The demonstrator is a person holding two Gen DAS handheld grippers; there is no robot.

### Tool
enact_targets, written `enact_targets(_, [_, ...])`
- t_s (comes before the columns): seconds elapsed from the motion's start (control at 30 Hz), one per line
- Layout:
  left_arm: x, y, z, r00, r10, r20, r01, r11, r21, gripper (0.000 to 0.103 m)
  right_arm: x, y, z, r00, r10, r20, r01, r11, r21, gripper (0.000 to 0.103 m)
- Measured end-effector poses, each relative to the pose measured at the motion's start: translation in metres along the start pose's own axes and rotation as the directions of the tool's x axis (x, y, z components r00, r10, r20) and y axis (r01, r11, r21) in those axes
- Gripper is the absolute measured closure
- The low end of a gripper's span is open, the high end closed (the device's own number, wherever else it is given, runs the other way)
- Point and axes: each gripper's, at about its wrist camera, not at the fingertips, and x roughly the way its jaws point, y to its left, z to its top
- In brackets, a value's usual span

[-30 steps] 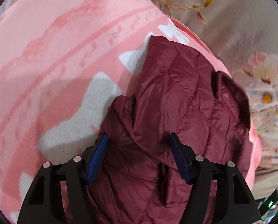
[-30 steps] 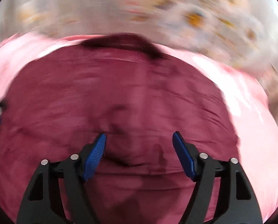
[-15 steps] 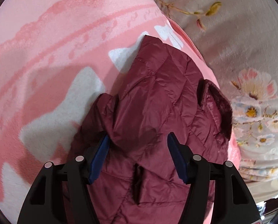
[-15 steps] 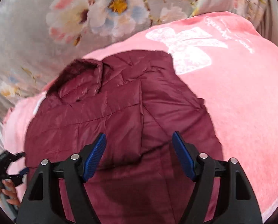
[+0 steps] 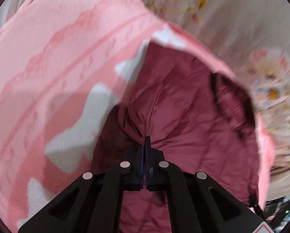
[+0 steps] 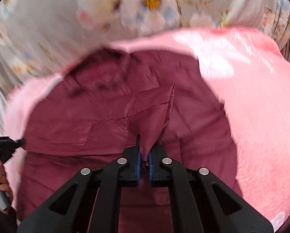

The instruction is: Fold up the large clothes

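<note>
Maroon quilted puffer jacket (image 5: 183, 101) flat on pink-and-white plush blanket (image 5: 57, 58), collar toward floral grey sheet (image 6: 47, 38); left gripper (image 5: 145, 145) clamped on jacket fabric, right gripper (image 6: 144, 155) pinching raised jacket fold.

Pink fleece blanket (image 5: 67, 62) spread underneath, darker pink banding and white patches across it; in the right wrist view it fills the right side (image 6: 261, 116), white motif toward the far edge. Grey floral sheet (image 5: 242, 29) beyond the blanket's far edge, pale blossoms with yellow centres (image 6: 152, 2), blurred. Dark clutter at the left wrist view's near right corner, indistinct.
</note>
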Motion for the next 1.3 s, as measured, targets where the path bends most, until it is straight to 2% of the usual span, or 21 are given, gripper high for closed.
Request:
enact_targets(0.23, [0.012, -0.004, -0.007, 0.997, 0.073, 0.031, -0.075, 0.994, 0.075, 0.102, 0.015, 0.000, -0.009, 0.999, -0.014, -0.029, 0.013, 1.000, -0.022, 0.097])
enact_targets(0.3, [0.008, -0.006, -0.008, 0.994, 0.103, 0.035, -0.106, 0.990, 0.098, 0.094, 0.006, -0.003, -0.007, 0.999, -0.033, -0.027, 0.033, 0.999, -0.011, 0.088])
enact_targets(0.37, [-0.006, -0.008, -0.010, 0.993, 0.110, 0.035, -0.114, 0.984, 0.133, 0.093, -0.016, -0.006, -0.008, 0.996, -0.081, 0.021, 0.081, 0.997, -0.004, 0.081])
enact_targets(0.47, [-0.035, -0.013, -0.013, 0.987, 0.146, 0.067, -0.158, 0.962, 0.223, 0.092, -0.056, -0.002, 0.000, 0.984, -0.119, 0.132, 0.124, 0.992, -0.026, 0.077])
enact_targets(0.57, [-0.059, -0.045, -0.008, 0.981, 0.126, 0.147, -0.165, 0.940, 0.298, 0.092, -0.066, 0.023, 0.020, 0.985, -0.055, 0.161, 0.067, 0.995, -0.069, 0.077])
enact_targets(0.63, [-0.056, -0.077, -0.006, 0.983, 0.082, 0.161, -0.133, 0.931, 0.339, 0.086, -0.058, 0.042, 0.027, 0.988, 0.013, 0.154, 0.002, 0.995, -0.097, 0.077])
enact_targets(0.7, [-0.043, -0.101, -0.009, 0.985, 0.075, 0.154, -0.128, 0.920, 0.371, 0.084, -0.038, 0.061, 0.030, 0.992, 0.018, 0.126, 0.000, 0.990, -0.141, 0.077])
enact_targets(0.77, [-0.020, -0.120, -0.018, 0.992, 0.068, 0.109, -0.106, 0.908, 0.404, 0.084, -0.011, 0.077, 0.027, 0.996, 0.016, 0.084, 0.000, 0.983, -0.185, 0.077])
enact_targets(0.93, [0.036, -0.133, -0.043, 0.991, 0.128, 0.043, -0.134, 0.887, 0.441, 0.084, 0.034, 0.084, 0.005, 1.000, -0.021, 0.002, 0.021, 0.976, -0.217, 0.077])
enact_targets(1.1, [0.048, -0.124, -0.061, 0.986, 0.121, 0.115, -0.162, 0.862, 0.480, 0.083, 0.044, 0.084, -0.012, 0.999, -0.037, 0.027, 0.042, 0.970, -0.240, 0.078])
enact_targets(1.3, [0.048, -0.121, -0.071, 0.977, 0.125, 0.174, -0.196, 0.849, 0.491, 0.083, 0.046, 0.083, -0.016, 0.999, -0.033, 0.037, 0.041, 0.972, -0.233, 0.078])
